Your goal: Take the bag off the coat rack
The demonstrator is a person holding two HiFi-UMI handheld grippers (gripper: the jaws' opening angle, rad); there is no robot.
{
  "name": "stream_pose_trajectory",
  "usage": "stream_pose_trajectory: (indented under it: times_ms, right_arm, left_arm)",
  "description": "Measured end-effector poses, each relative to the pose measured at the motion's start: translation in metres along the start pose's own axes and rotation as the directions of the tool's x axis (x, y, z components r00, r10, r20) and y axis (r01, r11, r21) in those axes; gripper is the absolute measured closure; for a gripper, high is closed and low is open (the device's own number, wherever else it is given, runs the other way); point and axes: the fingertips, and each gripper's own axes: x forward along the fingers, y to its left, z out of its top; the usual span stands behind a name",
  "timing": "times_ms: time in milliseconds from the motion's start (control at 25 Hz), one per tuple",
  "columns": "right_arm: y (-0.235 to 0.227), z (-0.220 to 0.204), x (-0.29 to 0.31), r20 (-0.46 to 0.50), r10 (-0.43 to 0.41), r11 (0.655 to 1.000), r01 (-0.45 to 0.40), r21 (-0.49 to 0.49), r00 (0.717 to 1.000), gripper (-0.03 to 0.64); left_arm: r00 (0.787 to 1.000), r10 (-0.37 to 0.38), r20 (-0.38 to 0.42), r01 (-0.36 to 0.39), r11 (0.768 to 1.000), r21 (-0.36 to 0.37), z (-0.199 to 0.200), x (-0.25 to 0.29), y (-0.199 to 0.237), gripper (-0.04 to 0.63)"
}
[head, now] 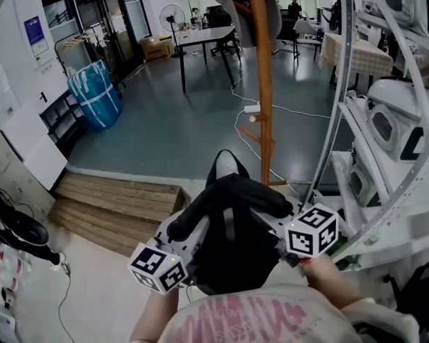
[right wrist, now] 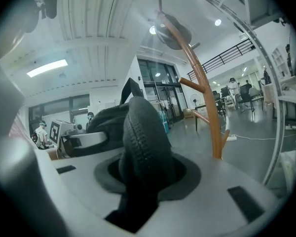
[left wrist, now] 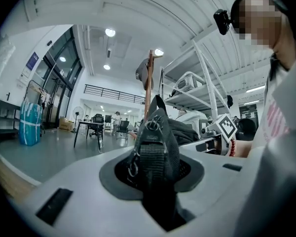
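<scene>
Both my left tool (head: pixel 193 238) and right tool (head: pixel 272 224) were clamped on the soft black fabric bag (head: pixel 232 206), held close to me and clear of the tall brown wooden coat rack (head: pixel 264 84), so I judged firm, even grips best while drawing it away.

Lab office: desks (head: pixel 207 34), equipment racks (head: pixel 343 84)

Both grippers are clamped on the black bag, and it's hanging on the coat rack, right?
Not quite: the left gripper and right gripper are clamped on the black bag, but it is off the coat rack, held apart from it, as the head view shows.
</scene>
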Motion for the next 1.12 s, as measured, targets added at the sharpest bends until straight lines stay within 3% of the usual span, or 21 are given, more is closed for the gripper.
stream_pose_trajectory:
  times_ms: [240,520,720,1120]
  right_arm:
    - [0.014,-0.03,0.002,-0.038,-0.004,0.999,0.006,0.043,0.999,0.492]
    - [0.021,-0.085,0.02,-0.094,-0.03,0.997,0.037,0.07,0.995,0.495]
    - [0.036,-0.093,0.038,-0.132,-0.048,0.995,0.058,0.076,0.99,0.497]
    - [0.049,-0.119,0.028,-0.173,-0.13,0.979,0.154,0.133,0.976,0.503]
  left_arm:
    - [1.0,-0.005,-0.03,0.003,0.999,-0.054,-0.024,-0.018,-0.002,0.489]
    - [0.996,-0.039,-0.074,0.028,0.989,-0.149,-0.08,-0.035,0.012,0.492]
    - [0.995,-0.046,-0.09,0.028,0.982,-0.187,-0.089,-0.05,0.03,0.492]
    - [0.983,-0.105,-0.152,0.074,0.977,-0.199,-0.108,-0.058,0.024,0.492]
